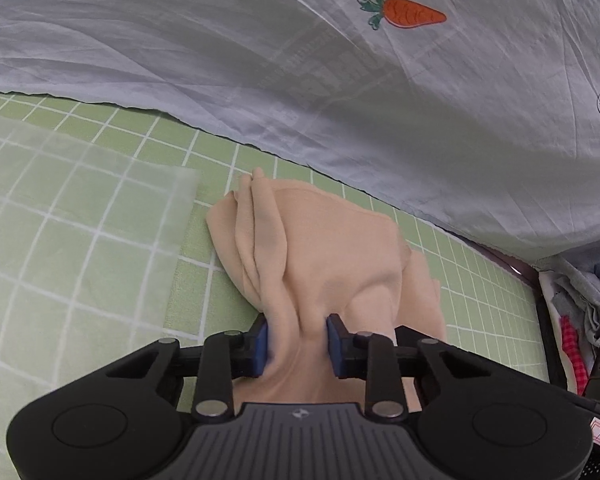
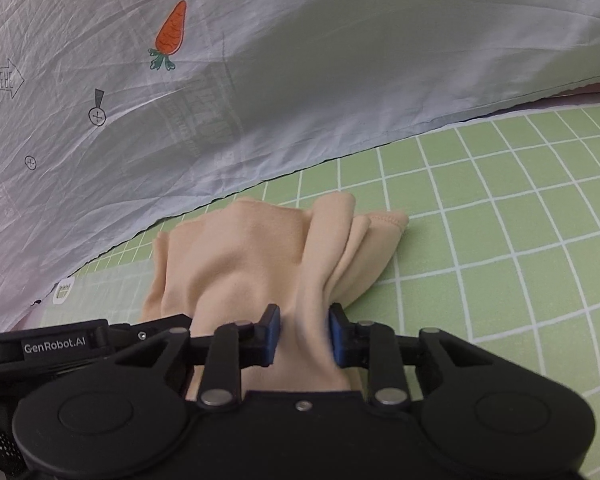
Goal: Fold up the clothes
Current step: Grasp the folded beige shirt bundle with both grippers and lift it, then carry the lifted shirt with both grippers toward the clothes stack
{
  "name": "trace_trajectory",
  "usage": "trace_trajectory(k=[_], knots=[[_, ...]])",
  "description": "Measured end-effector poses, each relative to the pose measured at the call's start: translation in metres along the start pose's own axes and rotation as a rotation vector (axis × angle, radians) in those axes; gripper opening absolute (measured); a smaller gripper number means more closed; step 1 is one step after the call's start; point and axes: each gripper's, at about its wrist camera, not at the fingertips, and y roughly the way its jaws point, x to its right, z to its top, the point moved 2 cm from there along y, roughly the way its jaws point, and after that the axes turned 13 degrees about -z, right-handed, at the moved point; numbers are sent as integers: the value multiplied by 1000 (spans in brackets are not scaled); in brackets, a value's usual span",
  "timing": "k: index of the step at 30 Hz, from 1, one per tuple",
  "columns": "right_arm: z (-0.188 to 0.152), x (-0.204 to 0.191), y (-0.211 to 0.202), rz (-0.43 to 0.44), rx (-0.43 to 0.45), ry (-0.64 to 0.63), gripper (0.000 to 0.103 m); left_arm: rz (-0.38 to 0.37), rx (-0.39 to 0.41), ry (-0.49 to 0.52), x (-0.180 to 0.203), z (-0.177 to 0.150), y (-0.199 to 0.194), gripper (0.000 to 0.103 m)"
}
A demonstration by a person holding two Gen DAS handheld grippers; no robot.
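The left gripper [image 1: 296,340] is clamped on a bunched fold of the peach garment [image 1: 324,248], which fans out ahead of its blue pads over the green grid mat [image 1: 100,248]. The right gripper [image 2: 304,334] likewise pinches a gathered ridge of the garment between its pads, cloth spreading forward

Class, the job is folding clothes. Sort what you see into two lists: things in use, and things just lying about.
In use:
peach garment
left gripper
right gripper
green grid mat

Lying about:
carrot-print sheet
translucent sheet
heap of clothes
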Motion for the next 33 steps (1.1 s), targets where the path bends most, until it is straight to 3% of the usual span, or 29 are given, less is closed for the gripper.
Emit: trace_trajectory(k=[2, 6, 14, 24, 33], knots=[[-6, -3, -13, 1, 0, -15, 18, 10, -20, 50, 17, -9, -9, 27], [-29, 1, -58, 8, 17, -8, 17, -8, -22, 77, 49, -39, -42, 27], [-89, 26, -154, -3, 60, 39, 17, -46, -53, 103, 108, -126, -92, 27], [-165, 90, -241, -77, 80, 64, 15, -125, -88, 108, 172, -221, -104, 26], [-208, 135, -294, -171, 123, 199, 15, -224, -176, 177, 216, -262, -99, 26]])
